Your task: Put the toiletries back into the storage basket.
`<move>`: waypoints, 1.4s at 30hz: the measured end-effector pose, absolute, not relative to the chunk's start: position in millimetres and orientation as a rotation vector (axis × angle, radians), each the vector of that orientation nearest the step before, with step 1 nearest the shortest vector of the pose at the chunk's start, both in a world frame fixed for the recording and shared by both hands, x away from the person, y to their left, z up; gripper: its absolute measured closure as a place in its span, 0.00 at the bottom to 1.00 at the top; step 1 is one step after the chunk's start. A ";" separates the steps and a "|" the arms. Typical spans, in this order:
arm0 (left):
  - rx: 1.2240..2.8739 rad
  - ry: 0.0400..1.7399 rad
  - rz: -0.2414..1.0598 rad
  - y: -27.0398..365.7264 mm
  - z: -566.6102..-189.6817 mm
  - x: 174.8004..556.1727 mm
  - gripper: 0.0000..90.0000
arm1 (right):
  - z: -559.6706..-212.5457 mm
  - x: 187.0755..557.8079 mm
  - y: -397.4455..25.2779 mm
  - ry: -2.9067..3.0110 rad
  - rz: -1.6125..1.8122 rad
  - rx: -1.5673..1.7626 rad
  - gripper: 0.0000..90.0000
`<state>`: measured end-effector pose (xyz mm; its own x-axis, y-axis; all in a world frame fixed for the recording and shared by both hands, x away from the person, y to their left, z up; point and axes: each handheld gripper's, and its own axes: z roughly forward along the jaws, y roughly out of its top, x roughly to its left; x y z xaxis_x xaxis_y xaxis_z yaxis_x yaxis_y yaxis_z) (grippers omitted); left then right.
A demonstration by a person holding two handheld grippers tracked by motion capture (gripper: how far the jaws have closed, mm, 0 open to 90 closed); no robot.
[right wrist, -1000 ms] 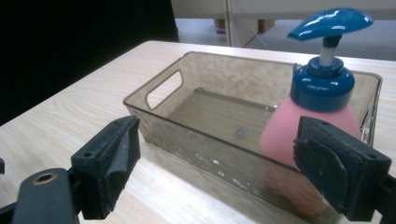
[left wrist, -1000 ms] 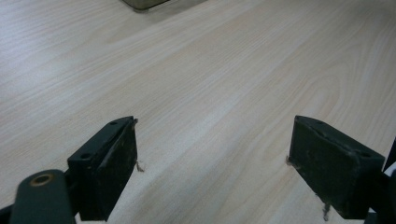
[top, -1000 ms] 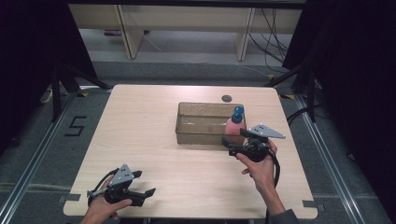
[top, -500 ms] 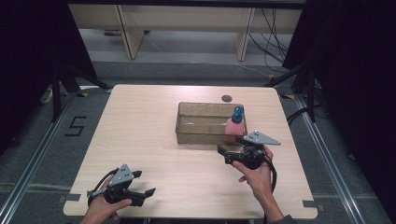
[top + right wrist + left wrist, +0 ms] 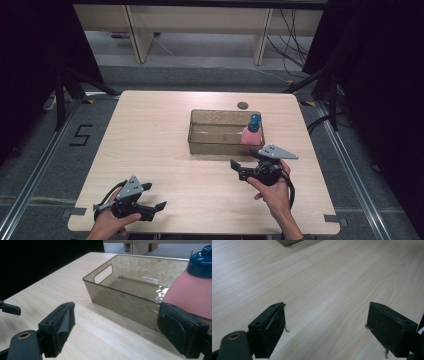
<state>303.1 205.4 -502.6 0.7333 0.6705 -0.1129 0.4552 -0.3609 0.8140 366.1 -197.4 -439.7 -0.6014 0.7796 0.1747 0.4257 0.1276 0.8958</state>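
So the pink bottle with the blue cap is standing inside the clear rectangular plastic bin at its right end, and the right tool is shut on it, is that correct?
Not quite: the right tool is open and holds nothing. The right gripper view shows its jaws spread wide in front of the clear rectangular plastic bin. The pink bottle with the blue cap does stand inside the bin at its right end, as the high view shows.

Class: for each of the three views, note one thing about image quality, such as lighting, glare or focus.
High view: the table is evenly lit while the surroundings fall to black. Left gripper view: wood grain is crisp further off, the near jaws soft. Right gripper view: white glare patches on the clear bin floor; the pink bottle looks slightly blurred.
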 end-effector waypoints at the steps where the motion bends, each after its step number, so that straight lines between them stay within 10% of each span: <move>1: 2.020 0.853 0.297 205.4 -502.6 303.1 0.16 | -441.0 365.1 -195.6 2.069 1.486 1.191 0.17; 42: 2.019 0.856 0.299 205.5 -502.9 303.1 0.16 | -453.4 337.7 -194.9 2.151 1.496 1.161 0.17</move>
